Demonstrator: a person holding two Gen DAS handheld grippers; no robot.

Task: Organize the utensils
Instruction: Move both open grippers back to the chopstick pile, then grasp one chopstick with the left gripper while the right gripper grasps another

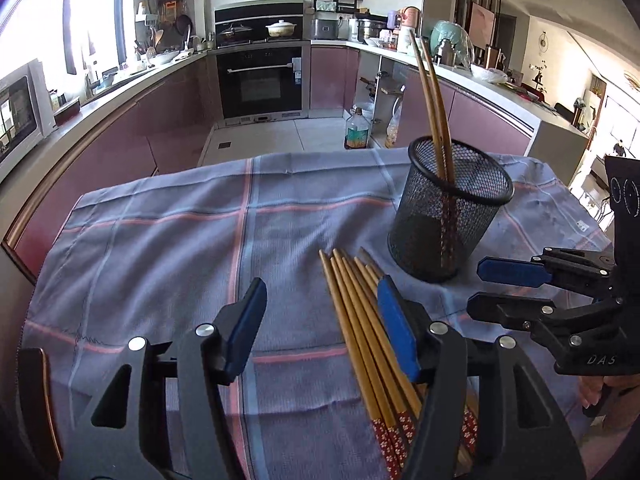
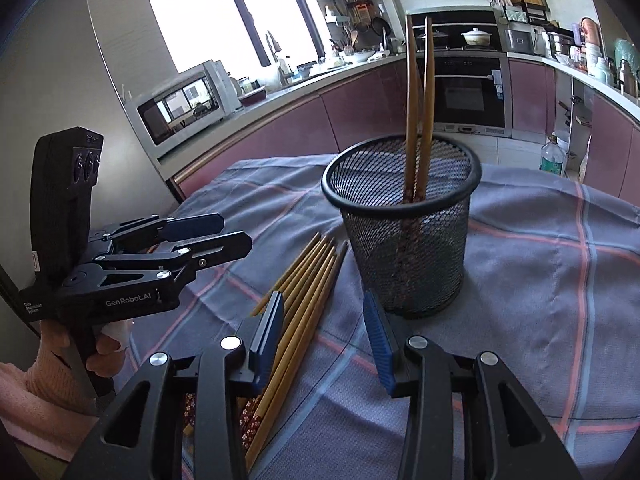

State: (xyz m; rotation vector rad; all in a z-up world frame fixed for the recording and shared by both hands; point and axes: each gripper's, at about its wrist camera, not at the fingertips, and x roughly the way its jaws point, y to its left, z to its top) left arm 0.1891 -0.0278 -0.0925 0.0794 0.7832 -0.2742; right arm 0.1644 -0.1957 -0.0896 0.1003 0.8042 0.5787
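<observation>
Several bamboo chopsticks [image 1: 360, 320] with red patterned ends lie bundled on the checked blue cloth [image 1: 160, 240]. My left gripper [image 1: 320, 320] hovers open over them; its right finger covers part of the bundle and nothing sits between the pads. Just beyond stands a black mesh cup [image 1: 448, 216] with two chopsticks [image 1: 432, 112] upright in it. My right gripper [image 1: 476, 286] enters from the right, next to the cup. In the right wrist view the right gripper [image 2: 324, 332] is open above the bundle [image 2: 304, 292], the cup [image 2: 404, 240] is ahead, and the left gripper [image 2: 236, 232] is at the left.
The cloth [image 2: 540, 280] covers a small table whose far edge drops to the kitchen floor. An oil bottle [image 1: 357, 130] stands on the floor beyond. A microwave [image 2: 180, 108] sits on the counter at the left. A person's hand [image 2: 108, 344] holds the left gripper's handle.
</observation>
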